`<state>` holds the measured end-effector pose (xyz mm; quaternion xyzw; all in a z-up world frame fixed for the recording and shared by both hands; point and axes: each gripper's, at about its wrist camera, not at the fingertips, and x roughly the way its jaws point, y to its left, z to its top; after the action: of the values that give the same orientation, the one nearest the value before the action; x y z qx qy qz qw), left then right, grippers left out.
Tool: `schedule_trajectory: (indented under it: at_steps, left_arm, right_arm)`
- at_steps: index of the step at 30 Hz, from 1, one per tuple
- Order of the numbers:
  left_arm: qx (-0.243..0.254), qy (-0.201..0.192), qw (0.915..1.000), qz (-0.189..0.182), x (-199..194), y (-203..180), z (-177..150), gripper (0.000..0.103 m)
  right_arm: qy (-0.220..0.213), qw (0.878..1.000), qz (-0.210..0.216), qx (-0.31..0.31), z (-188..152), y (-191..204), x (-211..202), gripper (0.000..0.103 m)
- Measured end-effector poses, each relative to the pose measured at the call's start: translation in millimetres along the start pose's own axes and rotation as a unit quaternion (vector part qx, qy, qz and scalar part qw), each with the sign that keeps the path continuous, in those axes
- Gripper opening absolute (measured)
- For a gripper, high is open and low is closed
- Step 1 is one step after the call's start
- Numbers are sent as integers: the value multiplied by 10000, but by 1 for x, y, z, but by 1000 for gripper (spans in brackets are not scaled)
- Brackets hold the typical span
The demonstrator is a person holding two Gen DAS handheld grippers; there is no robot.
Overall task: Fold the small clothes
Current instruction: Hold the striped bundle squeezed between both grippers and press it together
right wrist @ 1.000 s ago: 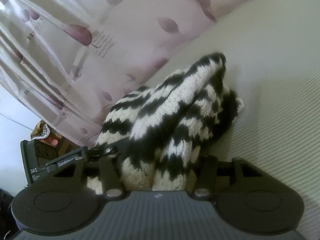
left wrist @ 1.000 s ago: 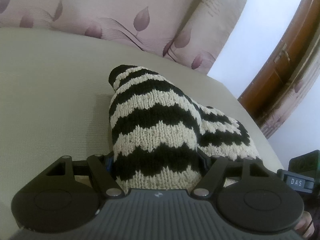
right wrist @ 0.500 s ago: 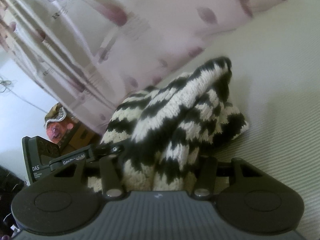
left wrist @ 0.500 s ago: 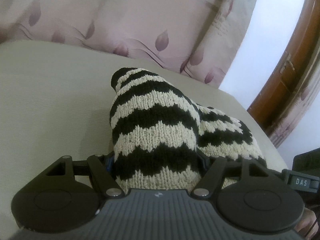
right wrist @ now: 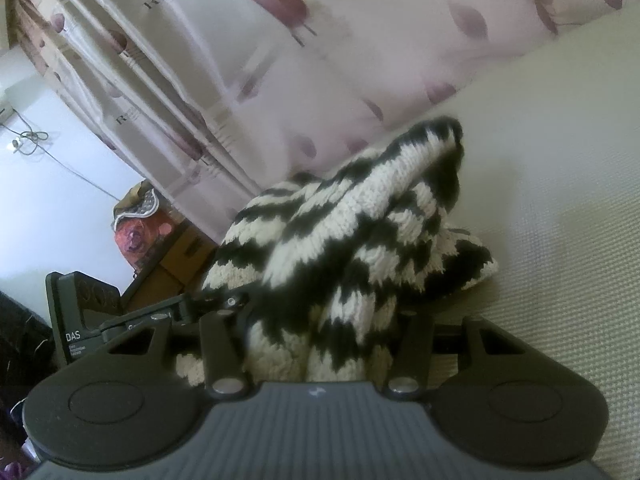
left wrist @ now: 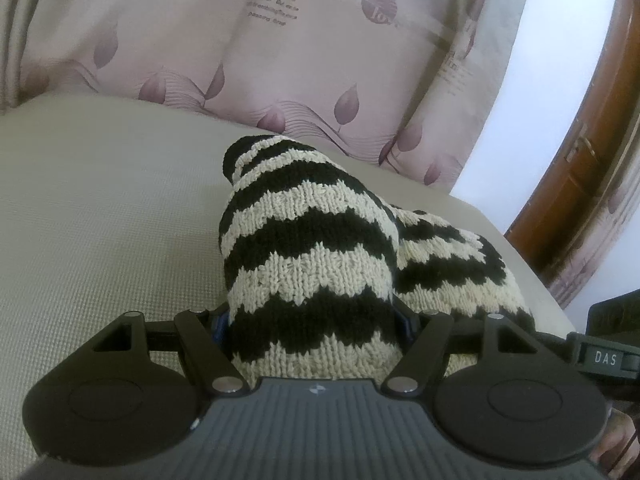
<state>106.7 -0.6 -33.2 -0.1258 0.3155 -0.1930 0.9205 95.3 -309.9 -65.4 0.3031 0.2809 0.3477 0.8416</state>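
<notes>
While I am looking through the left wrist view, the left hand-held gripper is clamping a thick end of the black-and-cream striped knit garment, its fingers pressing into the wool on both sides. The garment is bunching upward from the jaws and running away from me over the beige bed surface, its long axis heading toward the leaf-print curtain, with a dark rounded tip at the far end. A second lobe is spilling to the right, toward the other tool's body at the frame edge. A brown door is showing beyond the curtain.

Switching to the right wrist view, the right hand-held gripper is likewise grasping a bundled edge of the same knit, wool filling the gap between its fingers. From here the piece is slanting up and to the right, its peak lifted and its lower right corner resting on the bed. The left tool is sitting just beside my left finger, so both grips are close together on one end.

To do this step well, I am judging that both grips should travel together at even height, keeping the stripes aligned, and lay the held end down without letting the thick wool roll or twist.
</notes>
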Motion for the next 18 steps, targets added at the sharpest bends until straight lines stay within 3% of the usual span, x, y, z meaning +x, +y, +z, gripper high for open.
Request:
schedule_trajectory:
  at_steps: [18]
  left_arm:
    - [-47, 33, 10000, -30, 5, 1, -2, 70]
  right_arm:
    - [-3, 9999, -116, -91, -1, -1, 2, 52]
